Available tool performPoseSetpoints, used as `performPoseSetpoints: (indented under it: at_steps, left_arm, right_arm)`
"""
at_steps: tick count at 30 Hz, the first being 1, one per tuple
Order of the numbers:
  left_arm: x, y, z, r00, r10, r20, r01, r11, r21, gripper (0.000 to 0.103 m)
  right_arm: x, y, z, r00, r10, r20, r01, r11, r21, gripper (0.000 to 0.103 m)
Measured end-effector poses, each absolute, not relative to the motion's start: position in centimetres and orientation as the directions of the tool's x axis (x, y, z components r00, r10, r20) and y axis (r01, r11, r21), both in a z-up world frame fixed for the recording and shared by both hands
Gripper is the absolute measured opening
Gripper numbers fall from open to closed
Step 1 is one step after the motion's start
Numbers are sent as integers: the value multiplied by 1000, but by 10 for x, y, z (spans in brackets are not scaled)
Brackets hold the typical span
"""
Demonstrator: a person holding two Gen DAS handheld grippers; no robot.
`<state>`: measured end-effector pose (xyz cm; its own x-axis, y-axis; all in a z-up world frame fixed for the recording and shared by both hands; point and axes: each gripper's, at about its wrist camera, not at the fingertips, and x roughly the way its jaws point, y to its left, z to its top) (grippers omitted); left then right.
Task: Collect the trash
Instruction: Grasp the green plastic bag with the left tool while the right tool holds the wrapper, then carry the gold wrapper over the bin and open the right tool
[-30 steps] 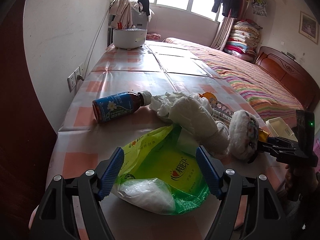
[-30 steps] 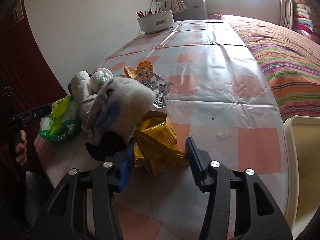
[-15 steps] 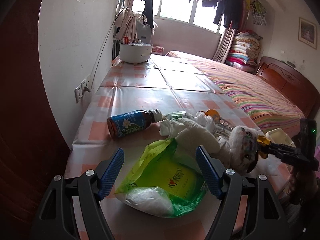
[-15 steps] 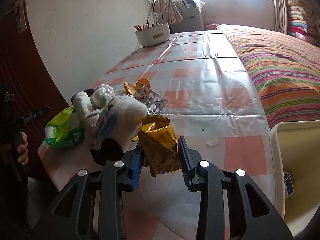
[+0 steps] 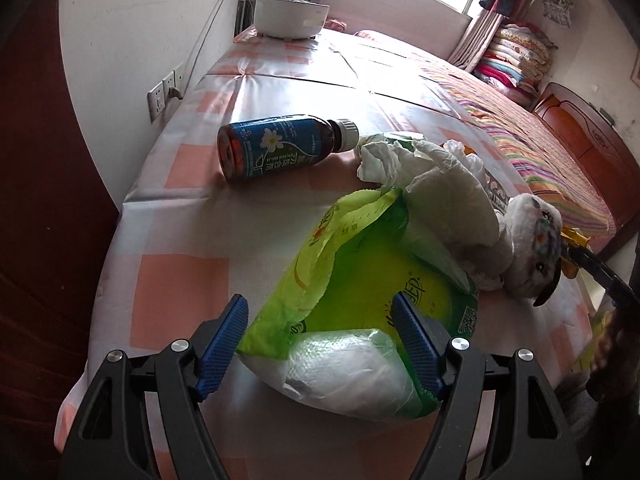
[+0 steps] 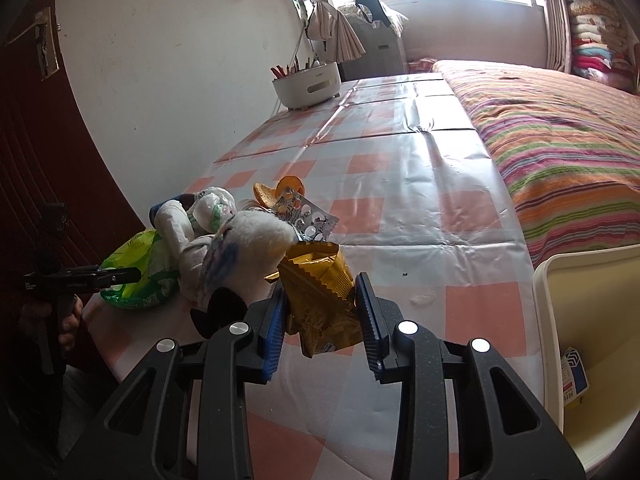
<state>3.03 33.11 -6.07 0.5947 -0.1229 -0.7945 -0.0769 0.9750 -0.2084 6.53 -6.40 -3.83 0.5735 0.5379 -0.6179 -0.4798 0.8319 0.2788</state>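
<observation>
The right gripper (image 6: 320, 308) squeezes a yellow snack bag (image 6: 320, 300), lifted a little off the checked table (image 6: 420, 208) beside the white bin (image 6: 580, 320). The left gripper (image 5: 320, 340) is wide apart around a green bag (image 5: 360, 300), not pinching it.
</observation>
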Motion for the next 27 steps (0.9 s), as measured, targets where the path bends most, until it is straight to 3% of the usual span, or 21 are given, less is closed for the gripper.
performPoseSetpoints:
  at_steps: [11, 17, 27]
  left_arm:
    - [31, 321, -51, 631, -96, -770, -74, 980, -183, 42]
    - [30, 306, -34, 678, -88, -730, -36, 988, -152, 35]
    - [22, 283, -2, 757, -108, -644, 23, 990, -139, 33]
  right_arm:
    - [62, -80, -28, 637, 511, -577, -429, 857, 285, 32]
    - [61, -90, -26, 655, 501, -565, -408, 864, 294, 32]
    - [58, -106, -16, 693, 492, -526, -389, 870, 302, 32]
